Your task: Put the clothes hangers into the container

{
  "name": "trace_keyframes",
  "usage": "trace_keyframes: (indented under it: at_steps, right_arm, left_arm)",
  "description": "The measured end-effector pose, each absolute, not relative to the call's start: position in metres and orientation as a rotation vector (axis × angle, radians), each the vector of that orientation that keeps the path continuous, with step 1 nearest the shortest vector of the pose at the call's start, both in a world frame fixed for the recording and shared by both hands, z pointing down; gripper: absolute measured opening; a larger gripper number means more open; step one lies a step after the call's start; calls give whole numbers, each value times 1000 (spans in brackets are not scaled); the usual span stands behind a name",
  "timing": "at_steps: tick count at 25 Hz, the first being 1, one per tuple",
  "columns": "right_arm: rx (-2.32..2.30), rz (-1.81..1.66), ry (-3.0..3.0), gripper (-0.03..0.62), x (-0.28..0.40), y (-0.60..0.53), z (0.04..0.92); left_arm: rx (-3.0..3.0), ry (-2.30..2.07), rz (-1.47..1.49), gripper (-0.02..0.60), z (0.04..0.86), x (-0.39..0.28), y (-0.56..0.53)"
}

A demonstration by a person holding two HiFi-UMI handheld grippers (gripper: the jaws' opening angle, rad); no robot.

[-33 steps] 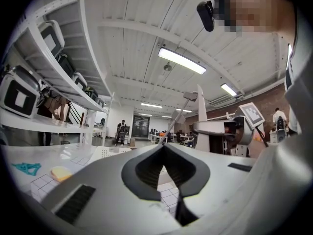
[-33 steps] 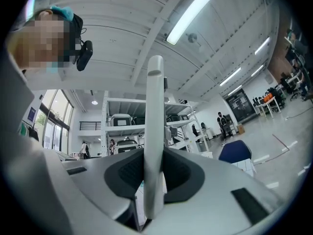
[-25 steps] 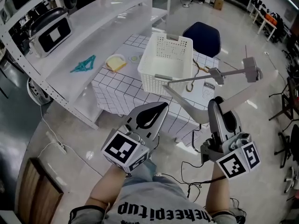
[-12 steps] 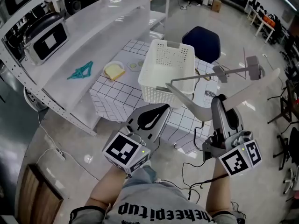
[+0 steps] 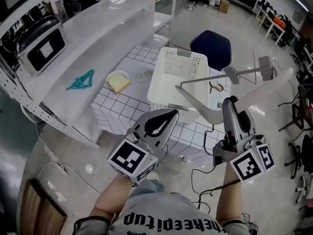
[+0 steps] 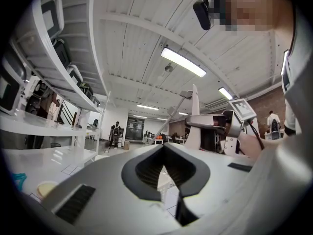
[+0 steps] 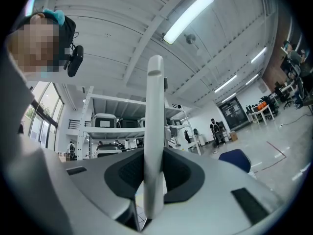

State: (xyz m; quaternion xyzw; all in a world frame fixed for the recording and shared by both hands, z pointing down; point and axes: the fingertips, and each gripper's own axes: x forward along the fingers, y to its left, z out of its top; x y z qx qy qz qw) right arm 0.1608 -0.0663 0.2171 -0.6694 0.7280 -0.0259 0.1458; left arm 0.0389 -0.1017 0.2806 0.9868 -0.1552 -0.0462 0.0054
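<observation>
- Two grippers sit nearest you: the left gripper (image 5: pixel 167 114) is pressed together and empty, while the right gripper (image 5: pixel 230 103) pinches one flat arm of the pale grey plastic clothes hanger (image 5: pixel 264 90).
- The hanger spans left to right above the near right rim of the white perforated plastic basket (image 5: pixel 182 62), so the drop looks to lie forward and leftward.

Head view: taken from above the person, facing forward and steeply down, close over the left hand-held gripper (image 5: pixel 164 117) and the right hand-held gripper (image 5: pixel 234 115), with the desk (image 5: pixel 122 106) and the floor farther below. Left and right gripper views: each taken from just behind its own jaws, tilted up toward the ceiling. All three views share the clothes hanger (image 5: pixel 254 94) and the shelving (image 5: pixel 98 38). The head and right gripper views also share the blue chair (image 7: pixel 238 160).
</observation>
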Motion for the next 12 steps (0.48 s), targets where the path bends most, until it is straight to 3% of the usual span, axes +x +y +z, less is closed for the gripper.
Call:
trace_keyframes:
  at_steps: [12]
  right_arm:
    - [-1965, -94, 2103, 80, 157, -108, 227]
  left_arm:
    - [3080, -491, -152, 20, 287, 29, -132]
